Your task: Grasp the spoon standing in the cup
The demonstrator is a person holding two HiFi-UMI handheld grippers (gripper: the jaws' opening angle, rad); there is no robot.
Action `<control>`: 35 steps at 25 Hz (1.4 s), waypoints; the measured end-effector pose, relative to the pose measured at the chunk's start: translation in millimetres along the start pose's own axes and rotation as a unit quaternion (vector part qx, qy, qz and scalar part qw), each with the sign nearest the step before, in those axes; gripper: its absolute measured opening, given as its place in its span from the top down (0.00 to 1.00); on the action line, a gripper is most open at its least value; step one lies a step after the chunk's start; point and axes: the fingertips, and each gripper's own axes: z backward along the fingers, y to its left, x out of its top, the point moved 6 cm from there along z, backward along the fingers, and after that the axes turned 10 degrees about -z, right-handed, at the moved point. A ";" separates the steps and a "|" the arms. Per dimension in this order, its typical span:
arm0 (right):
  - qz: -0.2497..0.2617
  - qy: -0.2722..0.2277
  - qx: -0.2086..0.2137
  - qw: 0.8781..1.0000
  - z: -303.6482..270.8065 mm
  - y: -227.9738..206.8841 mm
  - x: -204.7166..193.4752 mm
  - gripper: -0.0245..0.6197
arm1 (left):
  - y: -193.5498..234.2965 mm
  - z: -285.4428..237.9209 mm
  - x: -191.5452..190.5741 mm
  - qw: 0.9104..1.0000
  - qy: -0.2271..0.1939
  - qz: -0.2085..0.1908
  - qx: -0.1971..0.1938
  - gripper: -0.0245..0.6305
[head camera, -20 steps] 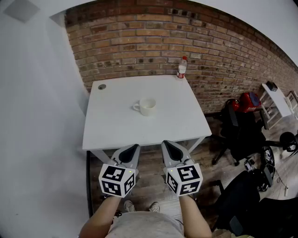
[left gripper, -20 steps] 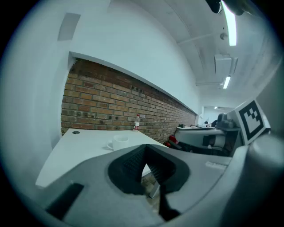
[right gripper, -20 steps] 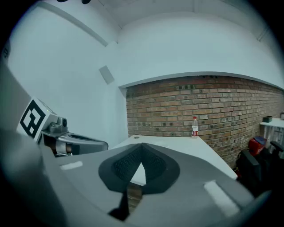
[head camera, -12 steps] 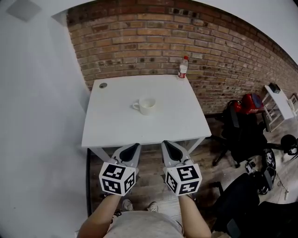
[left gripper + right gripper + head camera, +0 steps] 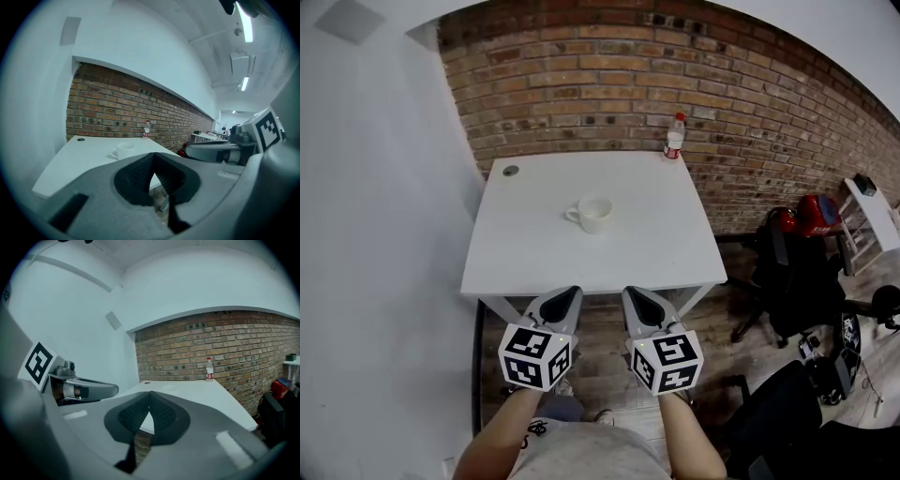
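Note:
A white cup (image 5: pixel 594 215) with its handle to the left stands near the middle of the white table (image 5: pixel 534 253); it also shows small in the left gripper view (image 5: pixel 124 149). No spoon shows in it from here. My left gripper (image 5: pixel 570 292) and right gripper (image 5: pixel 630 292) are held side by side just short of the table's near edge, well away from the cup. Both are shut with nothing in them, jaws meeting at the tips in the left gripper view (image 5: pixel 153 156) and the right gripper view (image 5: pixel 149 393).
A plastic bottle (image 5: pixel 675 137) stands at the table's far right corner against the brick wall. A round cable hole (image 5: pixel 511 171) is at the far left corner. Dark office chairs (image 5: pixel 797 272) and a red object (image 5: pixel 814 216) crowd the floor to the right.
The scene has drifted slightly right in the head view as the person shifts. Both grippers keep the same shut pose before the table edge.

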 end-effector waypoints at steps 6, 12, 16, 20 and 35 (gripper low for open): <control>-0.003 0.009 0.006 1.000 -35.9 -19.3 -0.2 0.95 | 30.1 -35.4 -4.2 1.000 -0.001 0.005 0.018 0.97; -0.001 0.017 -0.005 1.000 -93.1 -46.0 12.8 0.95 | 78.1 -94.5 -5.8 0.999 0.008 0.025 0.021 0.94; -0.007 0.027 -0.020 0.999 -135.5 -63.0 22.0 0.95 | 113.4 -137.6 -5.0 0.999 0.018 0.038 0.015 0.91; -0.013 0.039 -0.035 0.999 -174.5 -76.1 27.8 0.95 | 144.0 -179.9 -9.7 0.998 0.036 0.052 0.008 0.87; -0.039 0.073 -0.094 0.992 -248.0 -109.8 26.1 0.95 | 197.4 -263.8 -34.7 0.990 0.089 0.109 -0.015 0.84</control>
